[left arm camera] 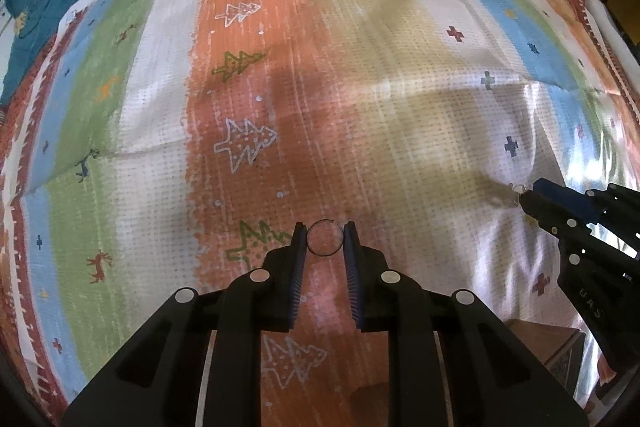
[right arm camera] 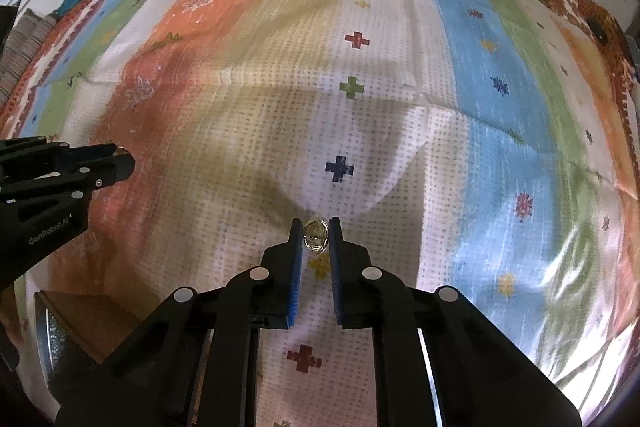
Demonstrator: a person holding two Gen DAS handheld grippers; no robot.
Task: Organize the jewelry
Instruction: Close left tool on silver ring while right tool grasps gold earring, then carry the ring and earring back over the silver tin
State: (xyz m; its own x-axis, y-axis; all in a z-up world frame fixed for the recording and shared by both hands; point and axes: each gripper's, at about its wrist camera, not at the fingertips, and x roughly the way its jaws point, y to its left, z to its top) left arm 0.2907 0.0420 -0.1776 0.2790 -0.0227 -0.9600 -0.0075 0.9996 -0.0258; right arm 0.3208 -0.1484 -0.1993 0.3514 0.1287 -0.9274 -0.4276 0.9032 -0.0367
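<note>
A thin plain ring (left arm camera: 325,239) stands between the blue pads of my left gripper (left arm camera: 325,233), which is shut on it just above the orange stripe of the printed cloth. In the right wrist view my right gripper (right arm camera: 316,227) is shut on a small gold ornate ring (right arm camera: 316,237) over the white stripe. The right gripper (left arm camera: 520,195) also shows at the right edge of the left wrist view with a glint of the ring at its tip. The left gripper (right arm camera: 126,159) enters the right wrist view from the left; the ring it holds is hidden there.
A striped printed cloth (left arm camera: 400,115) covers the surface. A brown wooden box (right arm camera: 96,323) with a metallic inner wall sits at the lower left of the right wrist view, and its corner (left arm camera: 548,343) shows in the left wrist view. A teal cloth (left arm camera: 44,15) lies far left.
</note>
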